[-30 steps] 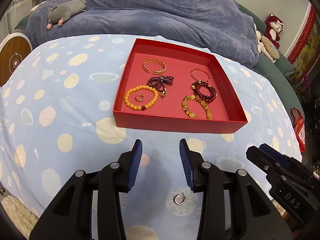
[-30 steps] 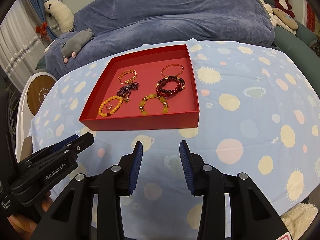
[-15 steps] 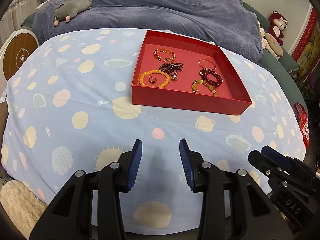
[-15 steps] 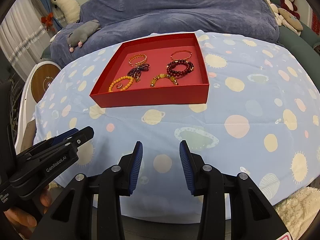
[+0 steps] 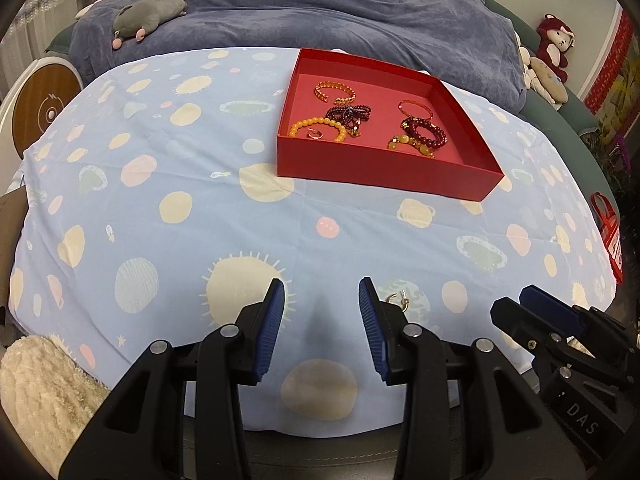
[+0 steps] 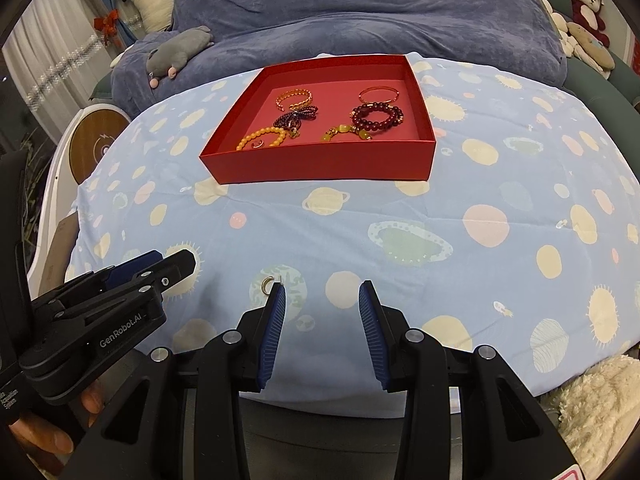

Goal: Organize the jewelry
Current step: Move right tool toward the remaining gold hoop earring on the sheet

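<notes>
A red tray (image 5: 384, 174) (image 6: 320, 166) stands on the blue spotted tablecloth and holds several bead bracelets and bangles, among them a yellow bead bracelet (image 5: 318, 123) with a small hoop earring (image 5: 315, 133) inside it. A second small gold hoop earring (image 5: 396, 300) (image 6: 267, 284) lies loose on the cloth near the front edge. My left gripper (image 5: 321, 304) is open and empty, its right finger beside that earring. My right gripper (image 6: 322, 304) is open and empty, its left finger just right of the earring.
The cloth-covered table (image 5: 160, 200) drops off at the front and sides. A blue blanket-covered sofa (image 5: 320, 12) with a grey plush toy (image 5: 150, 12) lies behind. A round wooden-topped unit (image 5: 44, 112) stands left. A cream fluffy rug (image 5: 44, 392) lies below.
Both grippers have pulled back from the tray toward the table's front edge, so the tray looks smaller and farther. The loose earring now sits by the fingertips. Both stayed open.
</notes>
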`<state>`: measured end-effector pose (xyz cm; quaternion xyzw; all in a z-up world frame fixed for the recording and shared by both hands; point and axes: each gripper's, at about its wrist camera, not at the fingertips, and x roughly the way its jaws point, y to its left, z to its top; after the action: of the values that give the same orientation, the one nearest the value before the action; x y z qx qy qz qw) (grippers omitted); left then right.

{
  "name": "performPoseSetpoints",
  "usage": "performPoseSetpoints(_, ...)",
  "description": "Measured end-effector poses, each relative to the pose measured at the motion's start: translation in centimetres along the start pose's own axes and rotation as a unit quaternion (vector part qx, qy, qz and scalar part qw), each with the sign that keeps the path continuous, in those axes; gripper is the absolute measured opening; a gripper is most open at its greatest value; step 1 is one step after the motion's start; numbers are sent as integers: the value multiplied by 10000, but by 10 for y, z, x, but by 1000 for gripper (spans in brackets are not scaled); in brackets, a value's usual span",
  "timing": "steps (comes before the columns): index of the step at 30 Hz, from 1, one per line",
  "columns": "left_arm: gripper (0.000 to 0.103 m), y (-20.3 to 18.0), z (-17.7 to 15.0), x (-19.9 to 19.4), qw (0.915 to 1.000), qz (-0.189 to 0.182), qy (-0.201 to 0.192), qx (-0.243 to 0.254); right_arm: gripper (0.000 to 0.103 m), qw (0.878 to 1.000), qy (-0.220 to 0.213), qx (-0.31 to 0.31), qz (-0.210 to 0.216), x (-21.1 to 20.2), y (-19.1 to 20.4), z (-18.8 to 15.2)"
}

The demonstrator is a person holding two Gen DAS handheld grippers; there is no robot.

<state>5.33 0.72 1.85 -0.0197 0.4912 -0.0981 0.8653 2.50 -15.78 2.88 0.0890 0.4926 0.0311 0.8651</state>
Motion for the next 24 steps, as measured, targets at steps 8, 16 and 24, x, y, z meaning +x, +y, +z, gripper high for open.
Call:
performPoseSetpoints(8,46,25,-15,-4,9994,275,67,-182,38,9989,199,-403,117,20,27,-9)
performPoseSetpoints(16,46,42,-24,3,9981,396,238,-408,38,9977,390,-535,120,50,40,-7)
performPoseSetpoints(24,48,56,-34,1,9962,347,386,-696,36,9966,479,-665,29,69,46,-3)
